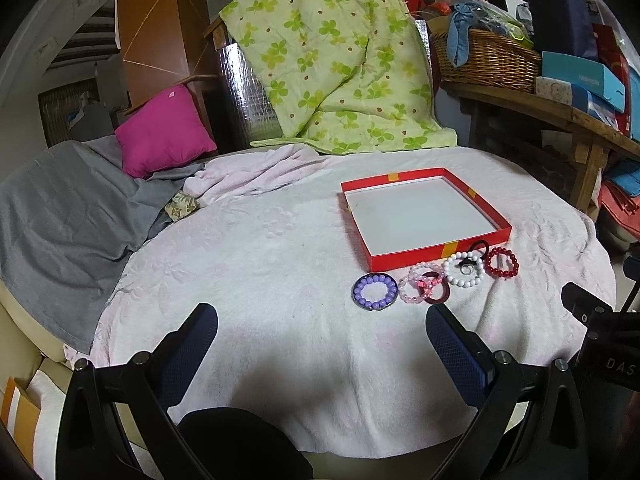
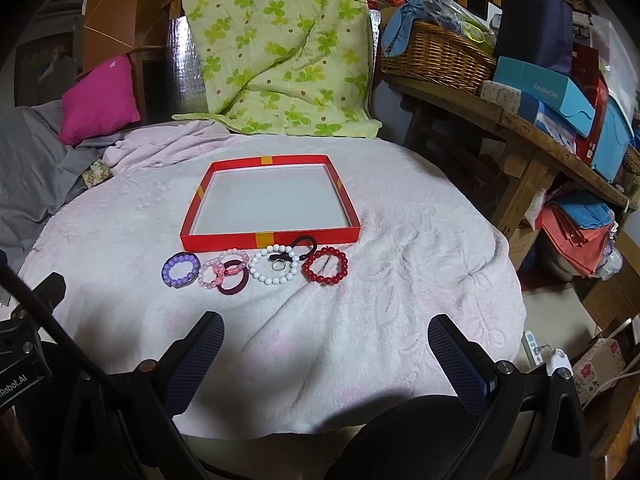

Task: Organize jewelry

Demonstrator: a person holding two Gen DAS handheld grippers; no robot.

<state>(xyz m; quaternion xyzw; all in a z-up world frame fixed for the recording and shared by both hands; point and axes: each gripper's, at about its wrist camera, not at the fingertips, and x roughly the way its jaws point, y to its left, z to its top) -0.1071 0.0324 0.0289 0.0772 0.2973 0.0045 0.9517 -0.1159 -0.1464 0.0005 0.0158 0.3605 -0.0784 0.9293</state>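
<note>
A shallow red tray point(image 1: 404, 259) point(image 2: 224, 241) with a white floor lies empty on the pale pink blanket. In front of it lies a row of jewelry: a purple bead bracelet point(image 1: 375, 292) point(image 2: 181, 269), a pink bead bracelet point(image 1: 416, 285) point(image 2: 218, 271) over a dark red ring point(image 1: 438, 292) point(image 2: 233, 283), a white bead bracelet point(image 1: 464, 269) point(image 2: 274, 269), a black hair tie point(image 1: 479, 246) point(image 2: 304, 246) and a red bead bracelet point(image 1: 501, 263) point(image 2: 325, 266). My left gripper point(image 1: 322, 332) is open and empty, short of the row. My right gripper point(image 2: 326, 340) is open and empty, also short of it.
A pale pink blanket point(image 2: 420, 256) covers the round surface. A grey cloth point(image 1: 60, 216) and a magenta cushion point(image 1: 164, 132) lie at the left. A green quilt point(image 1: 340, 60) hangs behind. A wooden bench point(image 2: 532, 132) with a wicker basket point(image 2: 436, 56) and boxes stands at the right.
</note>
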